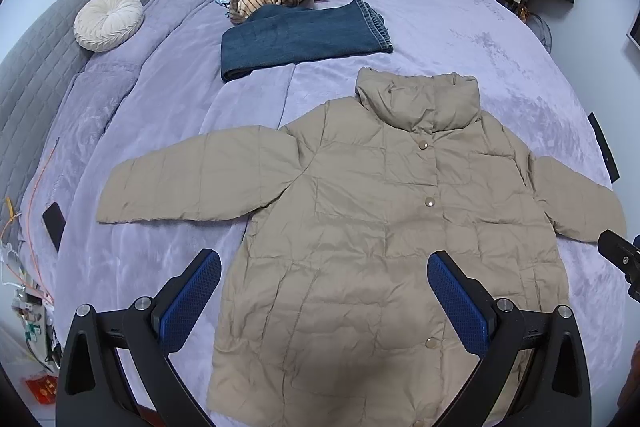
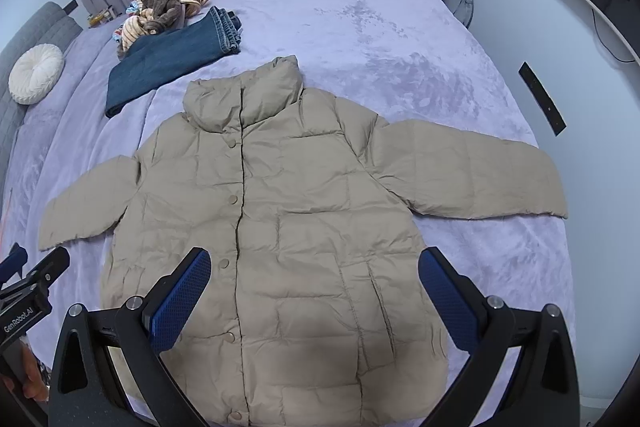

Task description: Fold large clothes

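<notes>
With both the left claw point(image 1: 324, 287) and right claw point(image 2: 314, 283) spread wide and empty above the hem, the beige jacket point(image 1: 380, 227) lies flat on the bed point(image 1: 440, 27) directly ahead; grip each sleeve cuff fully before folding inward.

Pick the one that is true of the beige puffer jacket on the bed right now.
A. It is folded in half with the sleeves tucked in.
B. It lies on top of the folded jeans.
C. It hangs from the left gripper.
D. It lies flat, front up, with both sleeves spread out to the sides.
D: the beige puffer jacket lies flat with its snap buttons facing up and a sleeve out to each side, apart from the folded jeans, and both grippers are open and empty.
</notes>
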